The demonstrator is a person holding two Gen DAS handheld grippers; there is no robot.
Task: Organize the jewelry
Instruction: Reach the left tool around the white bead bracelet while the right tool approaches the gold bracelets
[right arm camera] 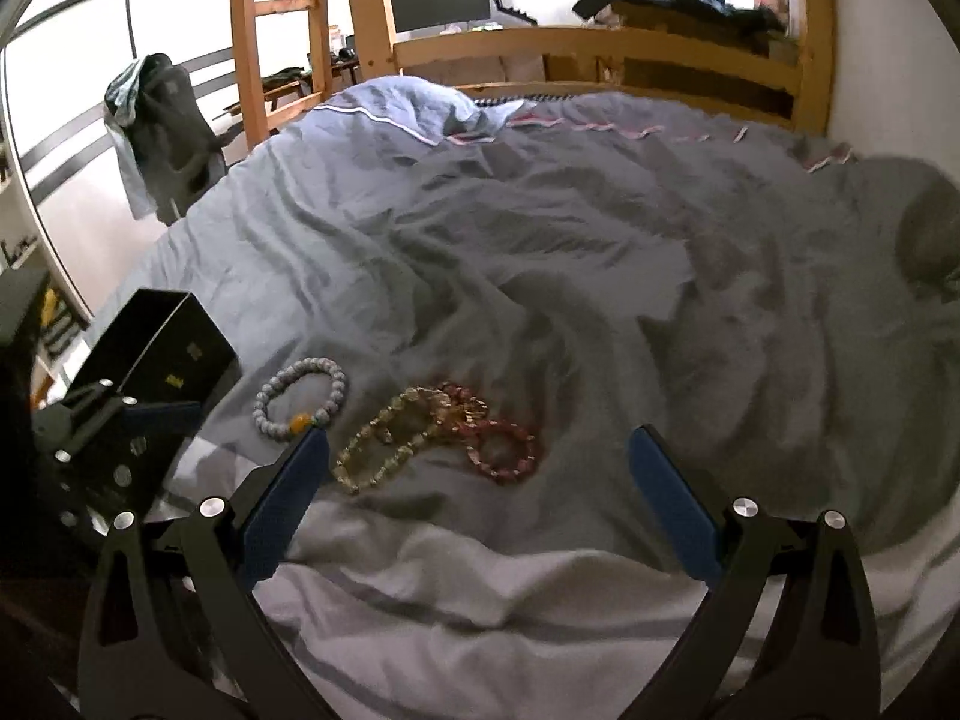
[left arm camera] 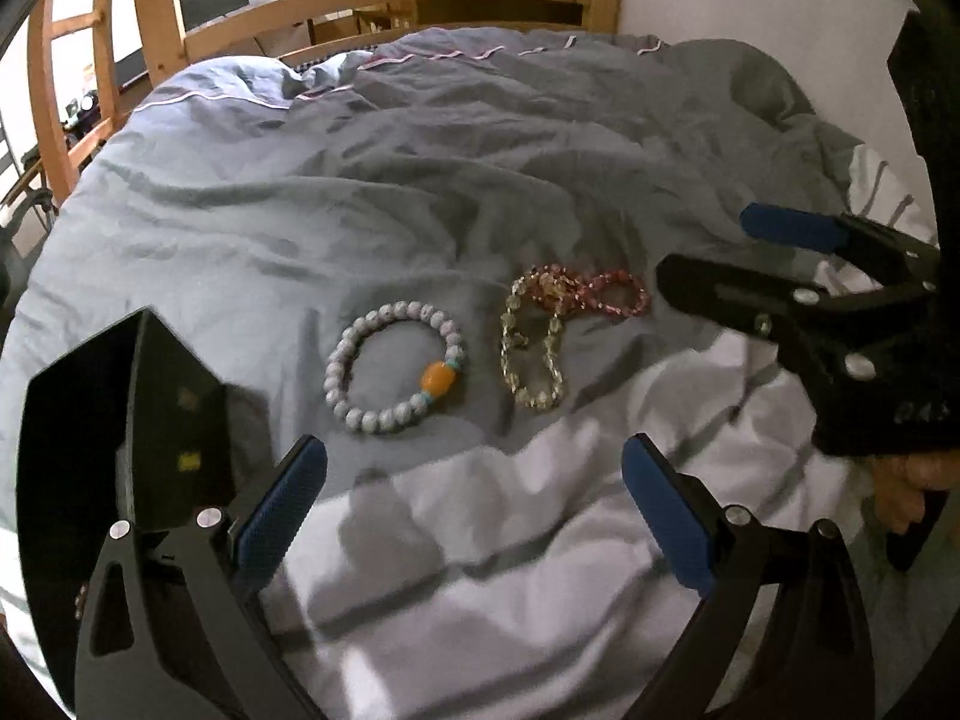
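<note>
Three bead bracelets lie on the grey duvet. A white bracelet with an orange bead (left arm camera: 395, 367) (right arm camera: 301, 405) lies left. A clear yellowish bracelet (left arm camera: 533, 343) (right arm camera: 384, 447) lies in the middle, overlapping a pink one (left arm camera: 606, 295) (right arm camera: 501, 444). A black box (left arm camera: 120, 420) (right arm camera: 150, 354) stands left of them. My left gripper (left arm camera: 474, 468) is open and empty, just short of the bracelets. My right gripper (right arm camera: 477, 456) is open and empty over the clear and pink bracelets; it also shows in the left wrist view (left arm camera: 702, 246).
The rumpled grey duvet (right arm camera: 540, 270) covers the bed, with a white striped sheet (left arm camera: 510, 570) near me. A wooden bed frame (right arm camera: 600, 60) runs along the far side. A chair with clothes (right arm camera: 162, 132) stands off the bed's left.
</note>
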